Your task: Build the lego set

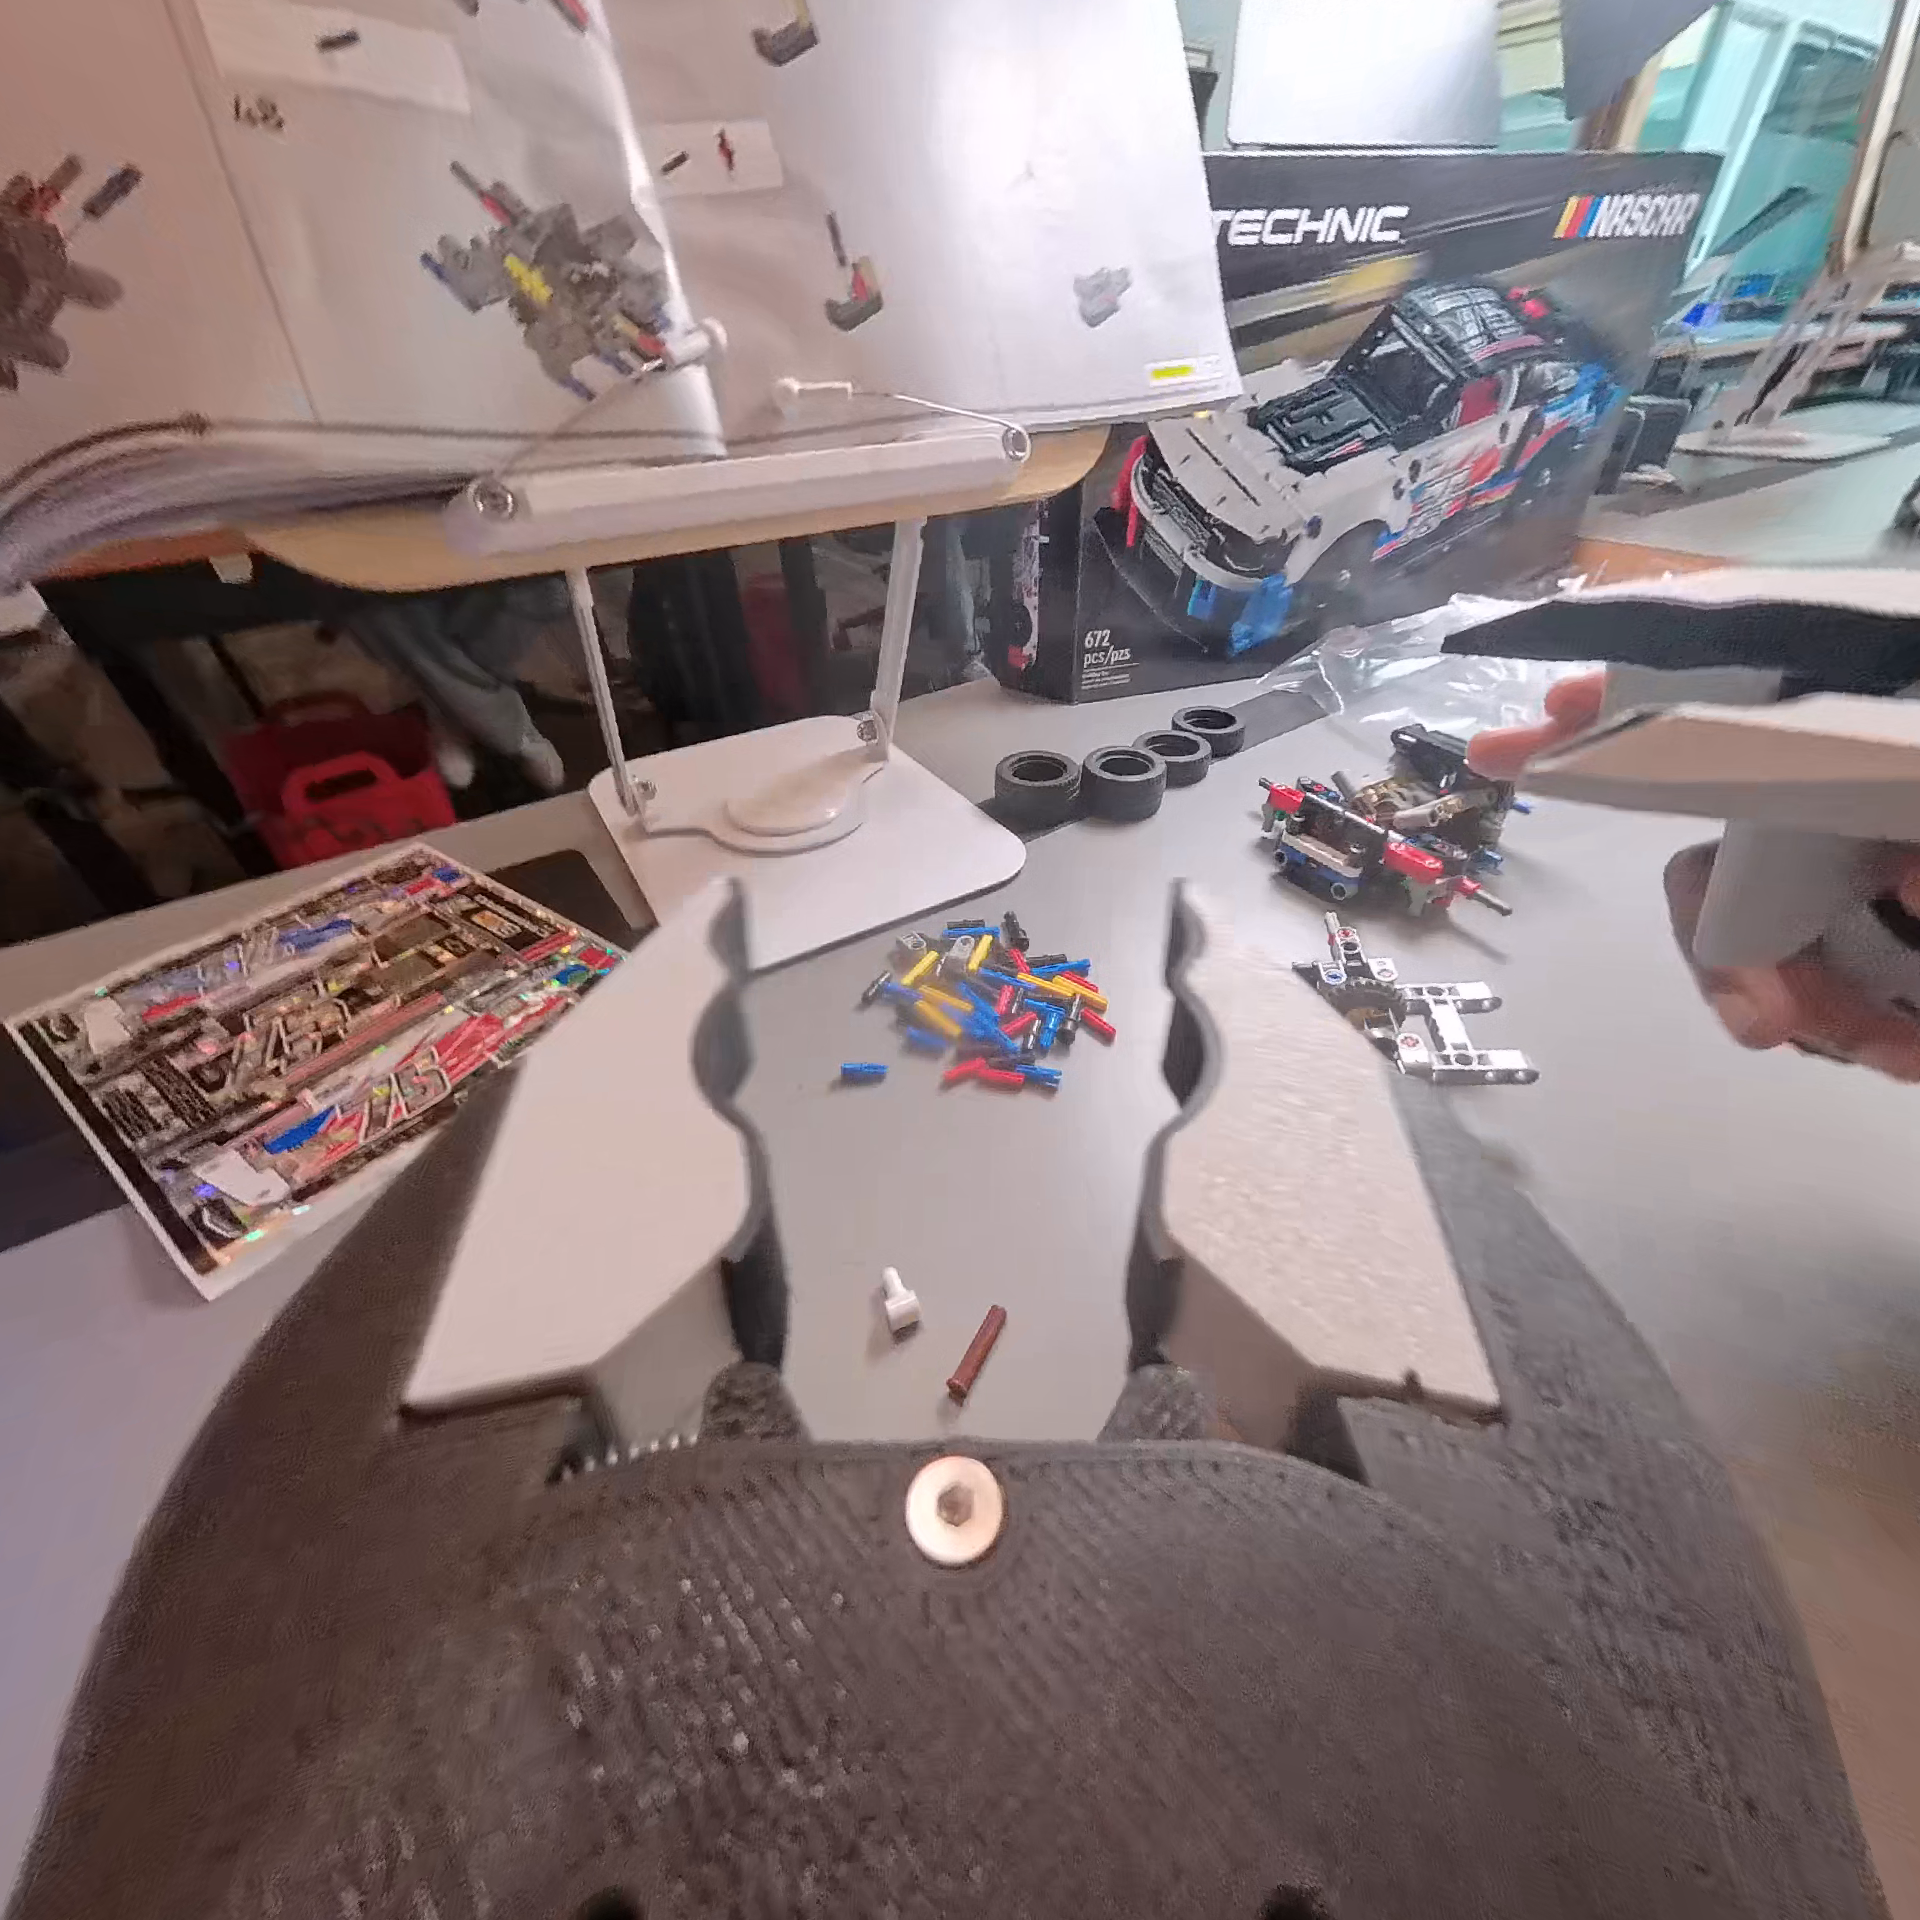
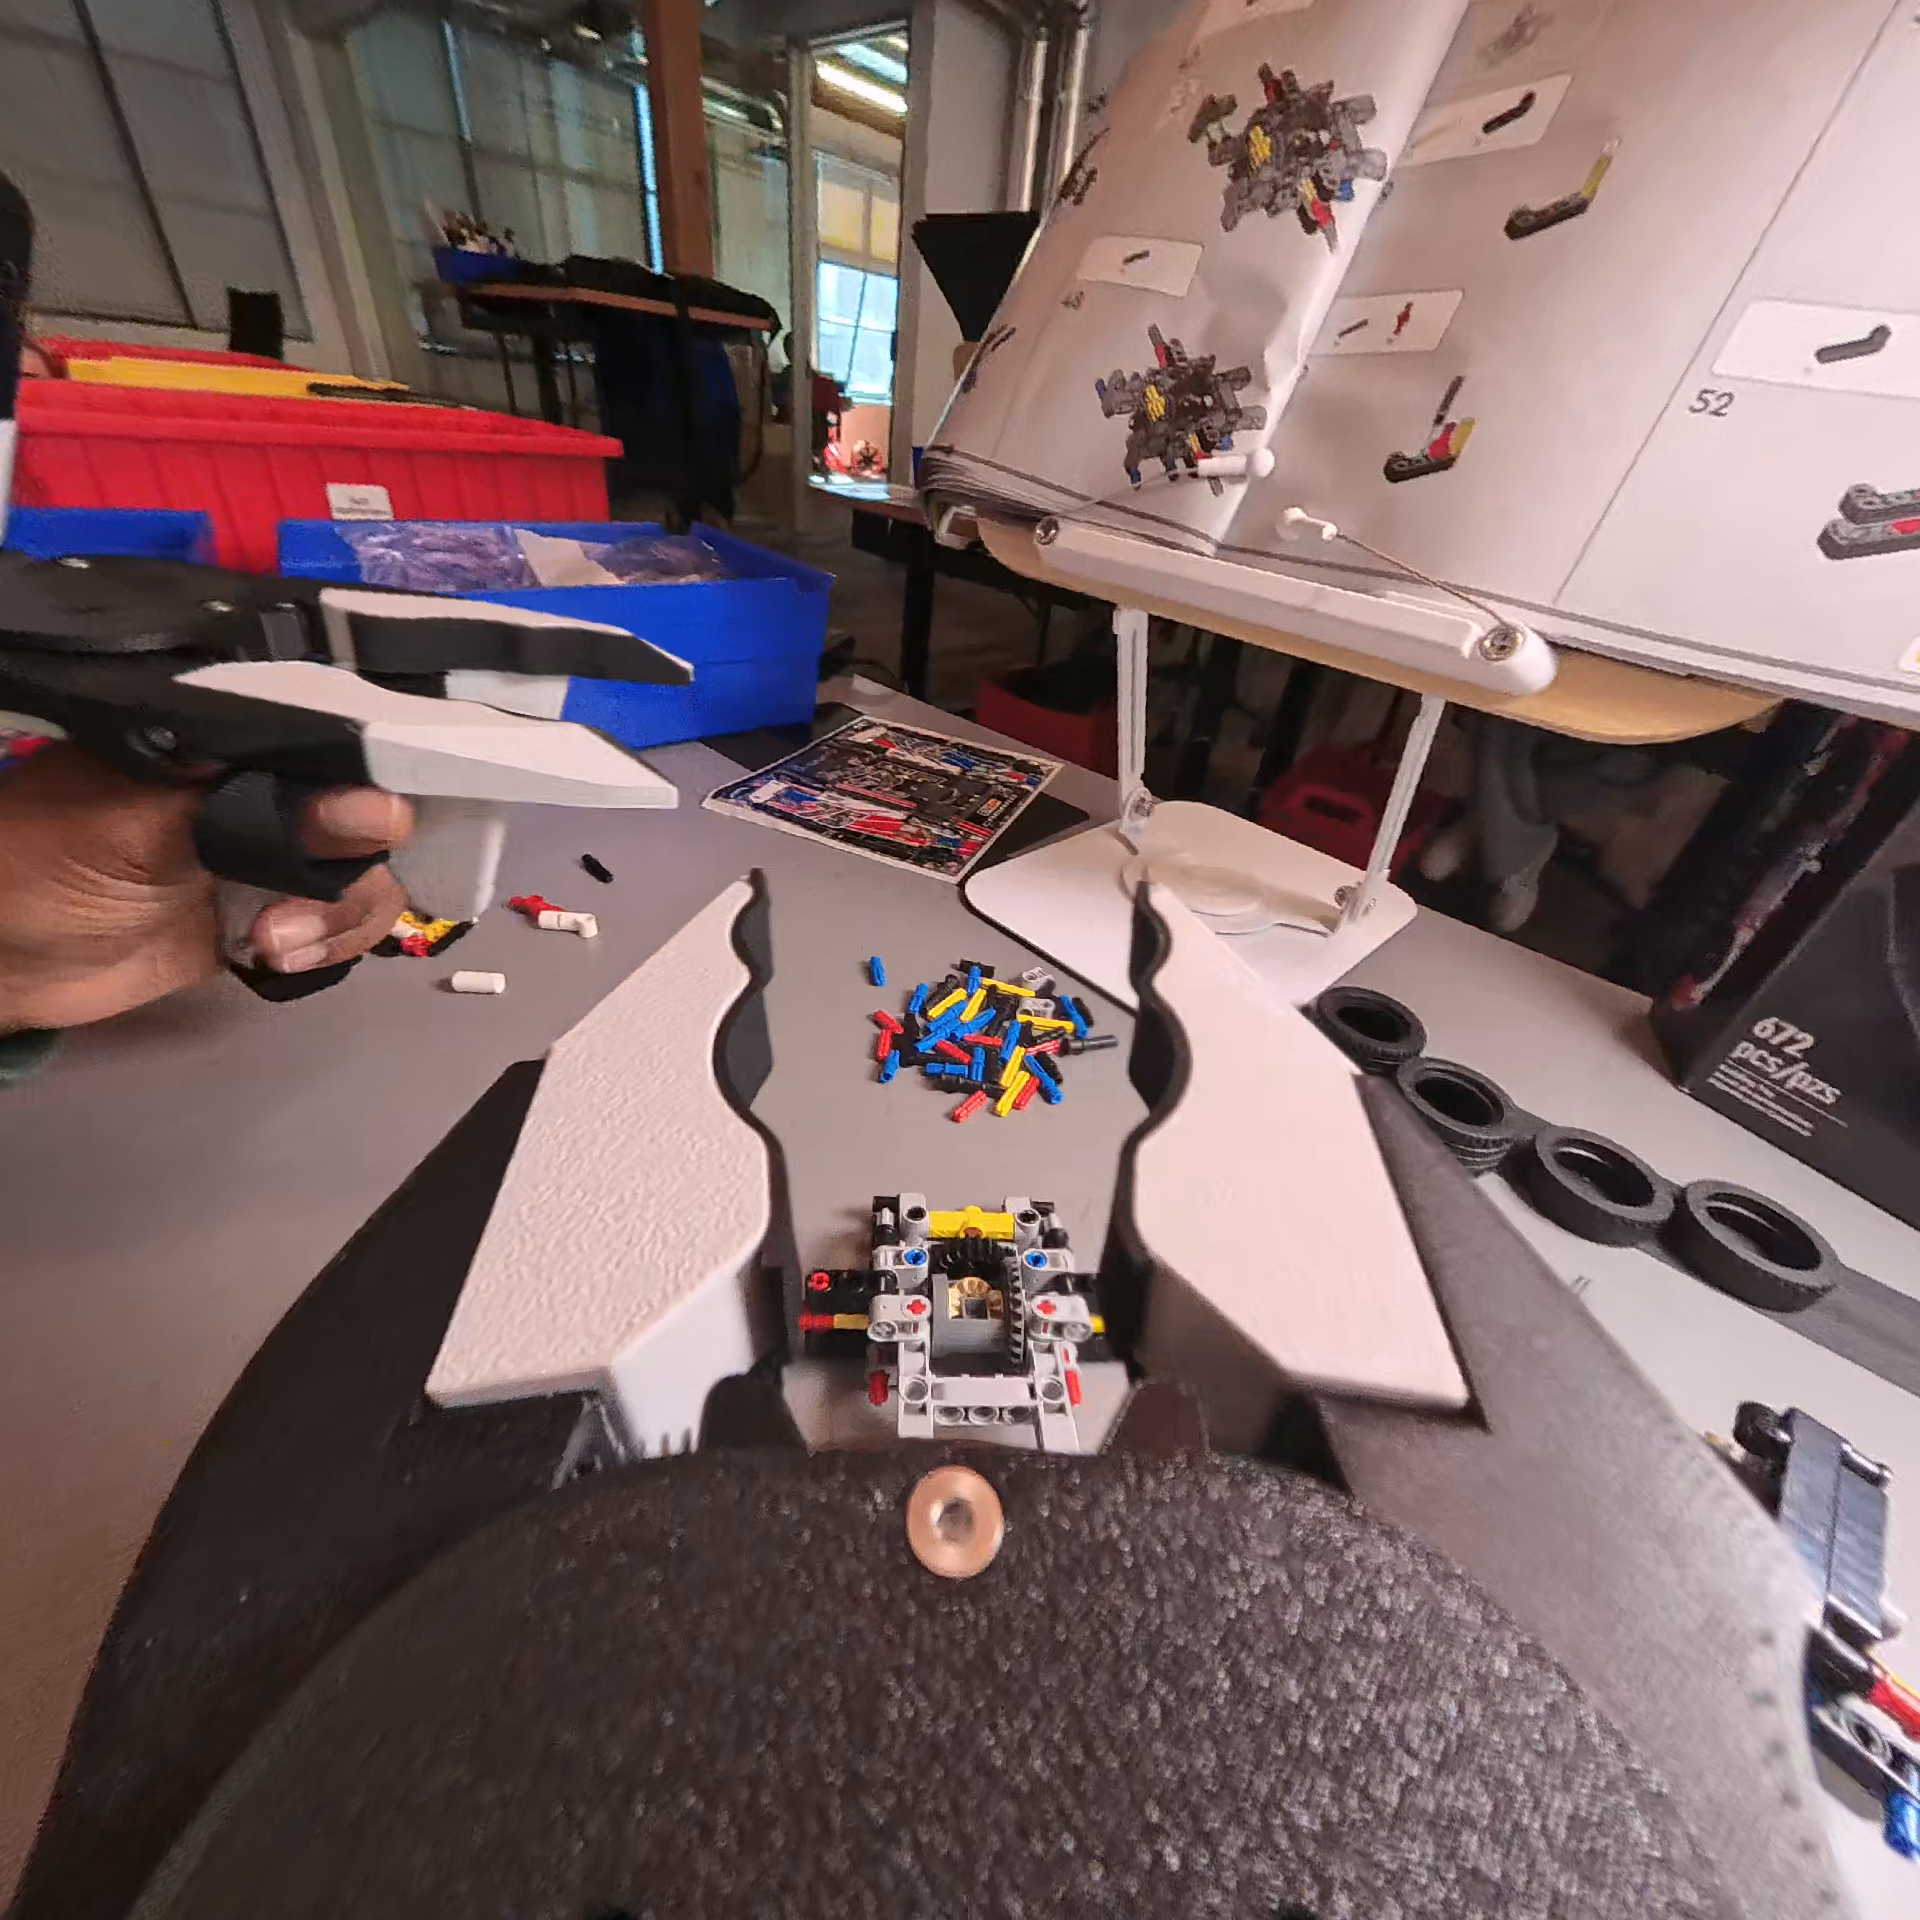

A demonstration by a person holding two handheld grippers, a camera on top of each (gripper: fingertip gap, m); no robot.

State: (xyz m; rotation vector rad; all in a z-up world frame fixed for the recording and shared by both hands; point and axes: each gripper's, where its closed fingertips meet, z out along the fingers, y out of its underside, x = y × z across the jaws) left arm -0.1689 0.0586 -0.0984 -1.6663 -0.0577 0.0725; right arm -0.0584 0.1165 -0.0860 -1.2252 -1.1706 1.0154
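My left gripper (image 1: 958,904) is open and holds nothing, hovering above the grey table (image 1: 935,1174). A pile of small blue, yellow, red and black pins (image 1: 987,1003) lies on the table beyond its fingertips. A small white peg (image 1: 900,1299) and a brown axle (image 1: 977,1351) lie on the table below its jaws. My right gripper (image 2: 948,904) is open and holds nothing. The same pin pile (image 2: 982,1039) lies beyond its fingertips, and a small grey gear assembly (image 2: 966,1314) sits on the table below its jaws, untouched. The left gripper also shows in the right wrist view (image 2: 665,727), the right one in the left wrist view (image 1: 1496,707).
A white book stand (image 1: 821,831) holds an open instruction booklet (image 1: 623,208). Several black tyres (image 1: 1117,774), a partly built chassis (image 1: 1382,831), a second grey sub-assembly (image 1: 1423,1013), a sticker sheet (image 1: 301,1049) and the set's box (image 1: 1351,468) lie around. Blue and red bins (image 2: 665,613) stand far left.
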